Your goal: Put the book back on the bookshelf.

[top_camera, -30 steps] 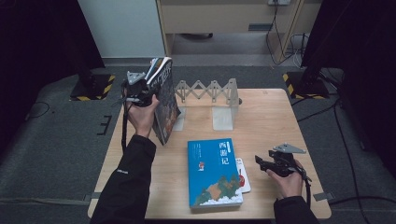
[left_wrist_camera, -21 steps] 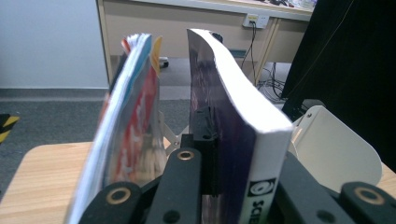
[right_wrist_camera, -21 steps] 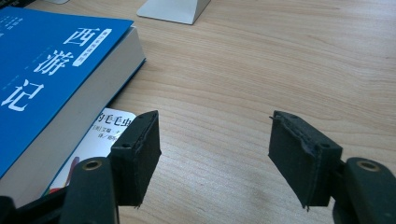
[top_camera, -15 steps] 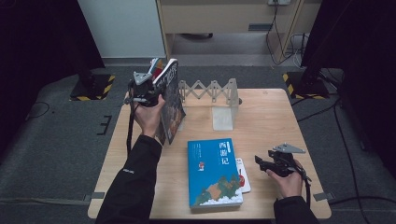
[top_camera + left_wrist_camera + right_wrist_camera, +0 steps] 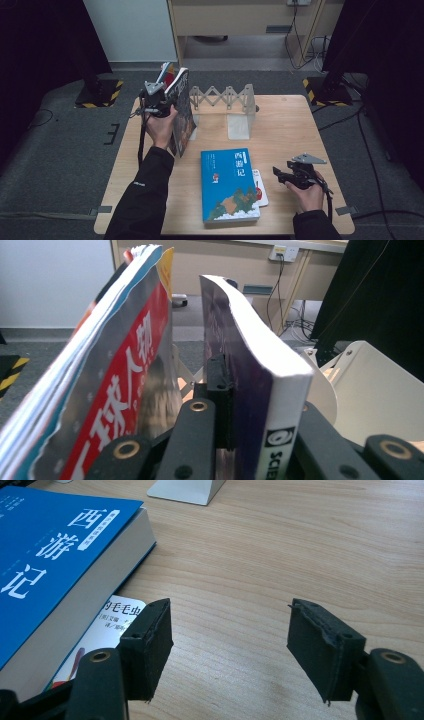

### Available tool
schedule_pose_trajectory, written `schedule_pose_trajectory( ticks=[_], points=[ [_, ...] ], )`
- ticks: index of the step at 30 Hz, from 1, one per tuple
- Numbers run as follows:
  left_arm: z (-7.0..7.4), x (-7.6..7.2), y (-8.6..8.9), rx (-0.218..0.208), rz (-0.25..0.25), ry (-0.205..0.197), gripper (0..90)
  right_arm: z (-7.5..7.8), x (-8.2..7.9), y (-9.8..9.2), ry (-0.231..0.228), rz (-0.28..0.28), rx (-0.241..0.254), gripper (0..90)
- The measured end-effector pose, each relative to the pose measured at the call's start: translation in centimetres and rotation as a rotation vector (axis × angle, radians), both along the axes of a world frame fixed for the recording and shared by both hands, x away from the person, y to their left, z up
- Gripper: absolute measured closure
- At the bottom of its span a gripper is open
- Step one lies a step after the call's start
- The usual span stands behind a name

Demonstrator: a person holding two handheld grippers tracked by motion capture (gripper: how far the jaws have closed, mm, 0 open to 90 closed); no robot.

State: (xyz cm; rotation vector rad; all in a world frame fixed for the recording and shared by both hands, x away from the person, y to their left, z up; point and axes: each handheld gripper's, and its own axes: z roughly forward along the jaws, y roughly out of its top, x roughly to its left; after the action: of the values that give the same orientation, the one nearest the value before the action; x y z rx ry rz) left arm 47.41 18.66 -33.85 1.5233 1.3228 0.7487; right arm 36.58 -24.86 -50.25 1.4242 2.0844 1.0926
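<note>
A thick book with a dark purple cover and white page block (image 5: 260, 370) is held upright at the upper left of the high view, clamped between the jaws of the left tool (image 5: 159, 100). A thinner magazine with a red and silver cover (image 5: 110, 385) is seen just beside it. The white expanding metal book rack (image 5: 227, 102) stands on the wooden counter (image 5: 300, 125), its slots bare. A blue hardback book (image 5: 227, 185) lies flat on a thin white booklet (image 5: 260, 187). At lower right, the right tool (image 5: 280, 172) is held with jaws apart.
</note>
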Motion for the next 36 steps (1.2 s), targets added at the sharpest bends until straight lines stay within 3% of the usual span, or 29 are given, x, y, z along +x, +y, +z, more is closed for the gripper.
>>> schedule_pose_trajectory(
  ticks=[3,9,13,17,23,28,32,36],
  points=[
    [-0.1,-0.3,0.2,-0.002,-0.011,0.013,81.3,0.0,0.0,0.0,-0.001,0.002,0.000,34.0],
    [-0.2,-1.1,0.5,0.050,-0.061,0.094,80.6,0.0,0.0,0.0,0.000,0.004,-0.003,33.9],
    [-0.3,-1.7,0.9,0.033,-0.088,0.136,80.5,0.0,0.0,0.1,0.002,0.003,-0.003,33.8],
    [-0.3,-2.1,1.3,0.053,-0.096,0.161,80.1,-0.1,0.0,0.1,0.008,0.009,-0.006,33.7],
    [-0.1,-1.7,1.5,0.038,-0.108,0.178,75.4,-0.1,0.0,0.2,0.012,0.010,-0.005,33.6],
    [0.0,-1.5,1.1,0.082,-0.069,0.198,76.8,-0.1,0.0,0.2,0.016,0.012,-0.004,33.5],
    [0.1,-1.7,1.4,0.045,-0.074,0.207,81.5,-0.1,0.0,0.2,0.016,0.011,-0.002,33.5],
    [0.5,-2.6,1.2,0.085,-0.062,0.158,81.9,-0.1,0.0,0.1,0.012,0.010,-0.003,33.6]
  ],
)
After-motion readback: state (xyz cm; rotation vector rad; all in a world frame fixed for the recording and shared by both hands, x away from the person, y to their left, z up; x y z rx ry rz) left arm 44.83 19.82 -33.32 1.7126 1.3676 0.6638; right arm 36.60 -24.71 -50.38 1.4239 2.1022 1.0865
